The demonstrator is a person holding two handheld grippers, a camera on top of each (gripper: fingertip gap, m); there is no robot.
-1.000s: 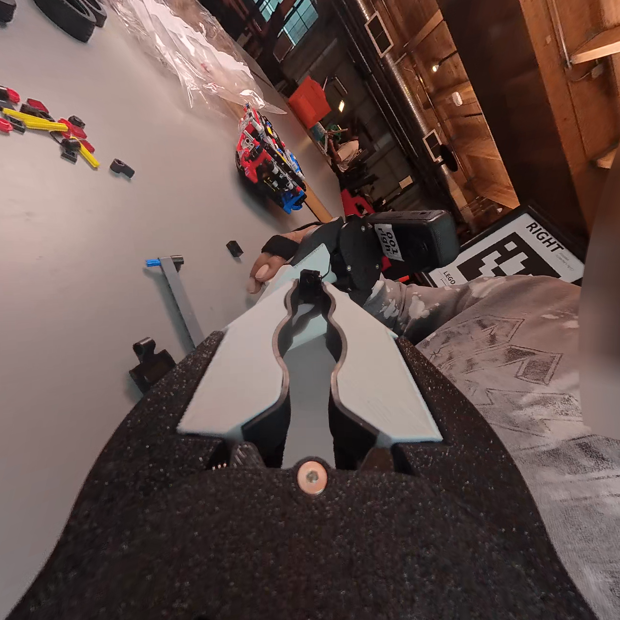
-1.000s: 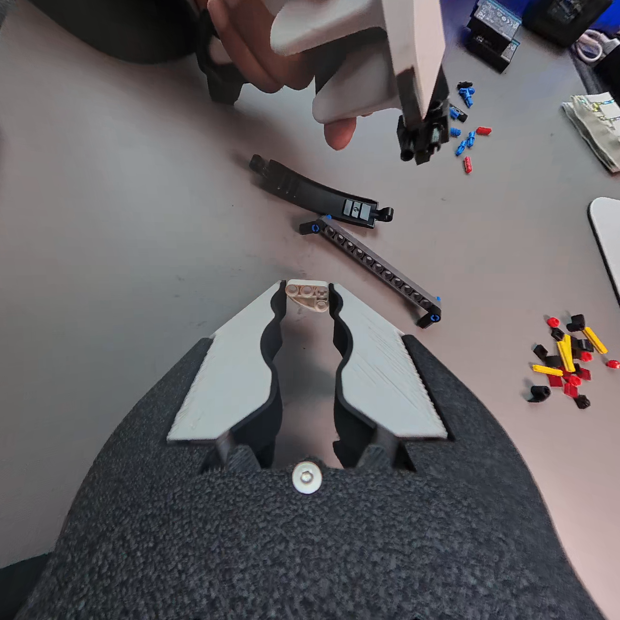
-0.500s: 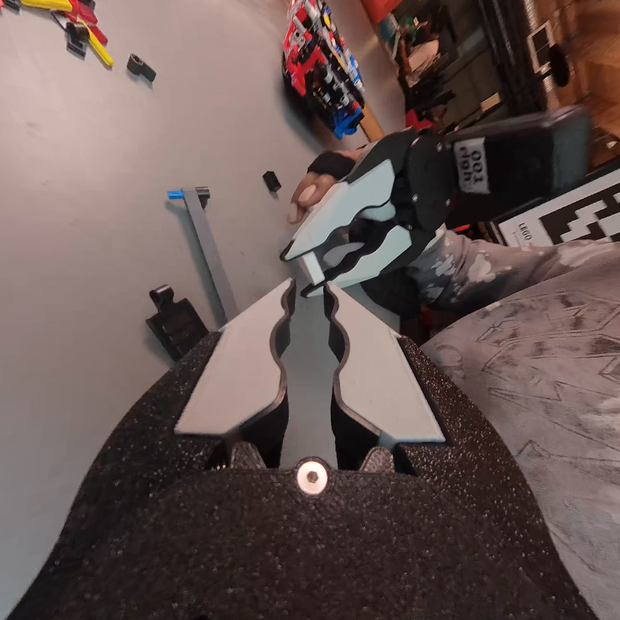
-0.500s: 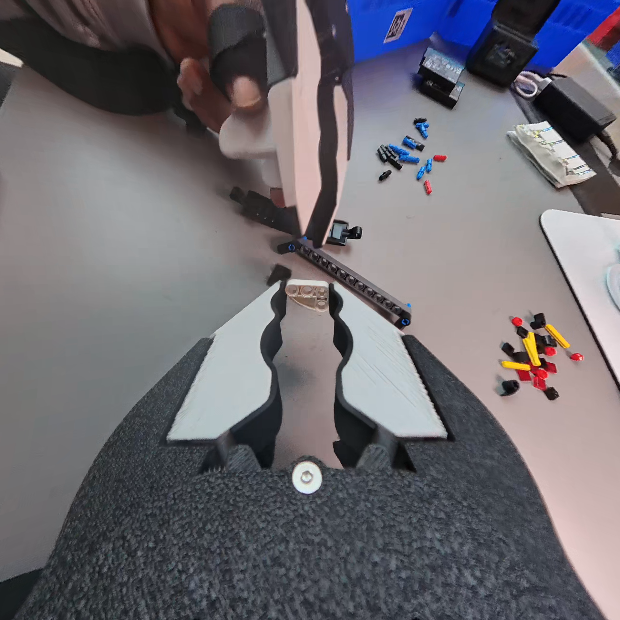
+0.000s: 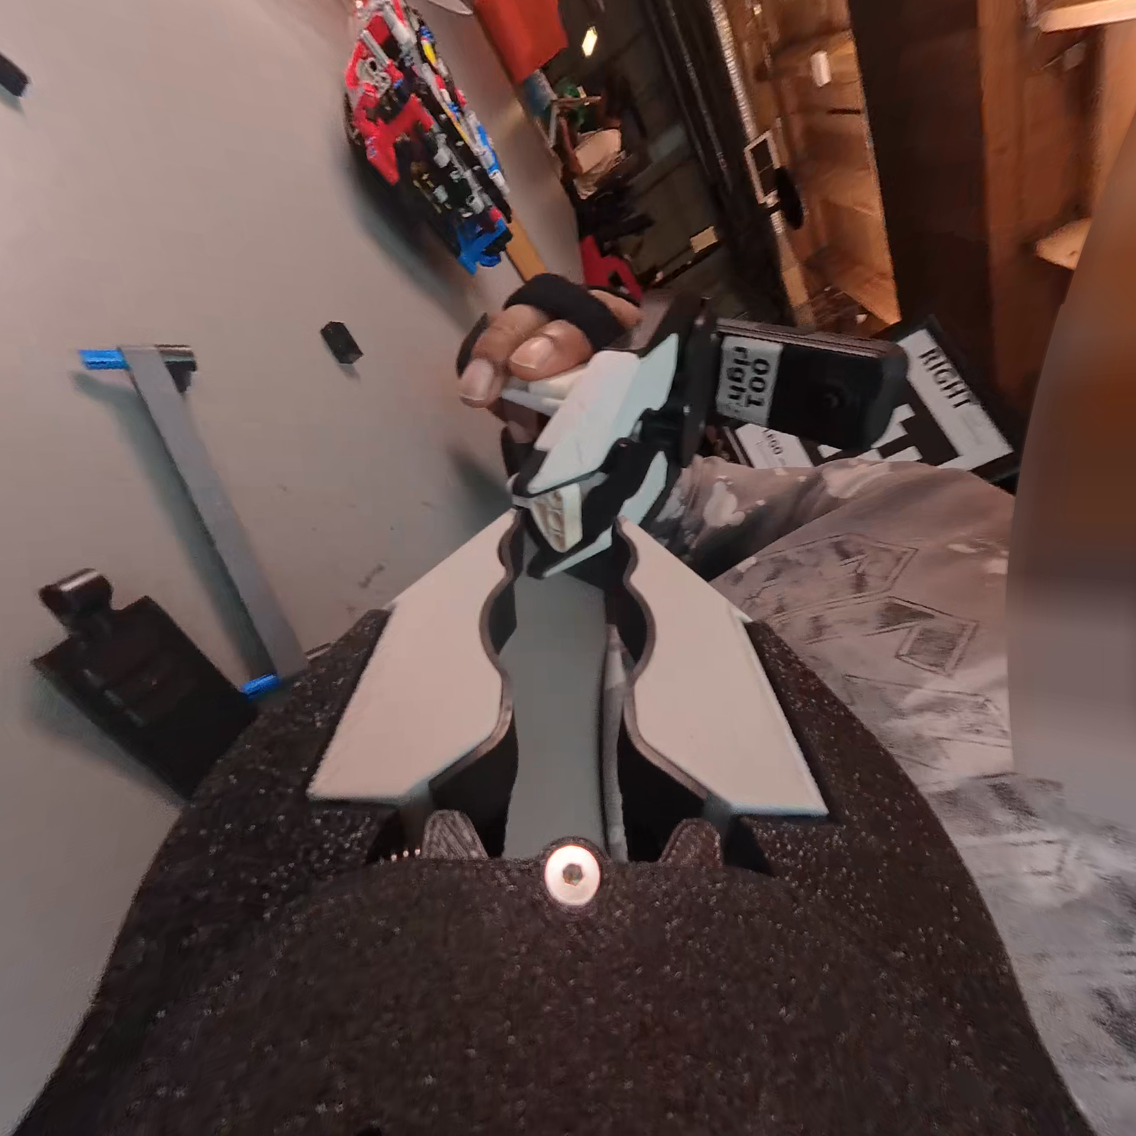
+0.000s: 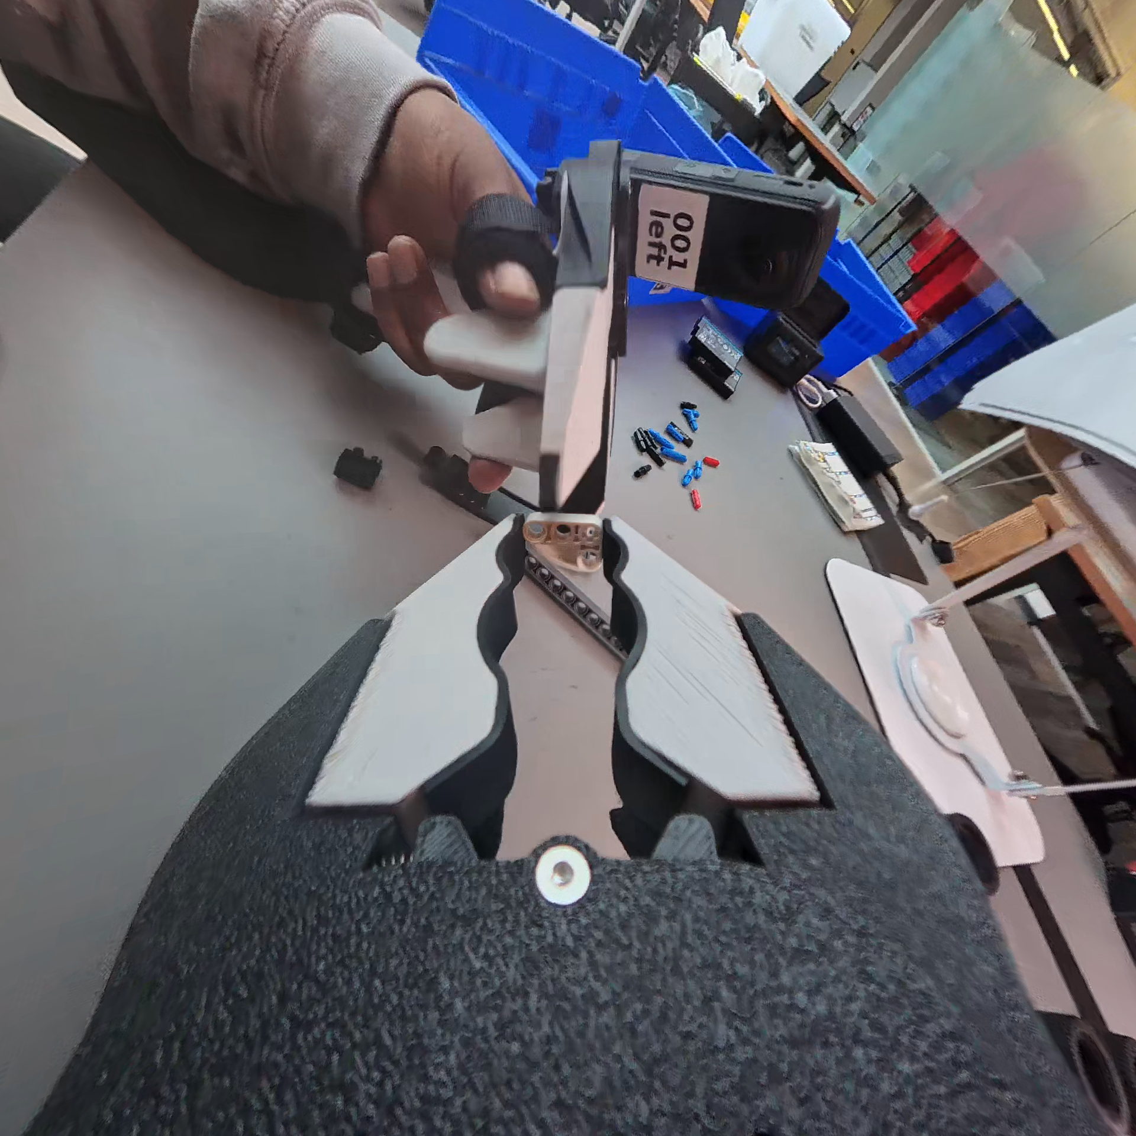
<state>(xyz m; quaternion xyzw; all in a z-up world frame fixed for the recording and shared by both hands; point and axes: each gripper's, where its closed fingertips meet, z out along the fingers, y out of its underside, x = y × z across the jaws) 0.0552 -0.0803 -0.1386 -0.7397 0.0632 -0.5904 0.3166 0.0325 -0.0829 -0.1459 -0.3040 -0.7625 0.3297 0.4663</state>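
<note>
- Right wrist view takes in the grey table (image 6: 153, 553), which fills the left and middle of the frame, with blue bins (image 6: 553, 92) along its far edge at the top.
- A person's sleeve (image 6: 246, 92) comes in from the upper left, and the hand (image 6: 430, 246) below it grips the left gripper (image 6: 571, 498), which points straight down in the middle of the frame.
- The right gripper (image 6: 562, 541) holds a small tan plate with holes (image 6: 562, 541) between its fingertips, at a narrow gap, lifted off the table.
- The left gripper's tips come down onto the top edge of that tan plate; seen edge-on here, so I cannot tell from this view how wide they stand.
- A long dark beam with a row of holes (image 6: 578, 605) lies on the table under the plate, running toward the lower right.
- A scatter of blue, black and red pins (image 6: 673, 449) lies right of centre, farther back.
- A small black piece (image 6: 356, 470) sits alone at middle left.
- From the left wrist view, the left gripper (image 5: 568, 535) shows its fingers a little apart with nothing held, and the right gripper's tips with the tan plate (image 5: 556, 522) sit just at their opening.
- In the same view a red, black and blue built model (image 5: 424, 141) stands on the table at the upper middle.
</note>
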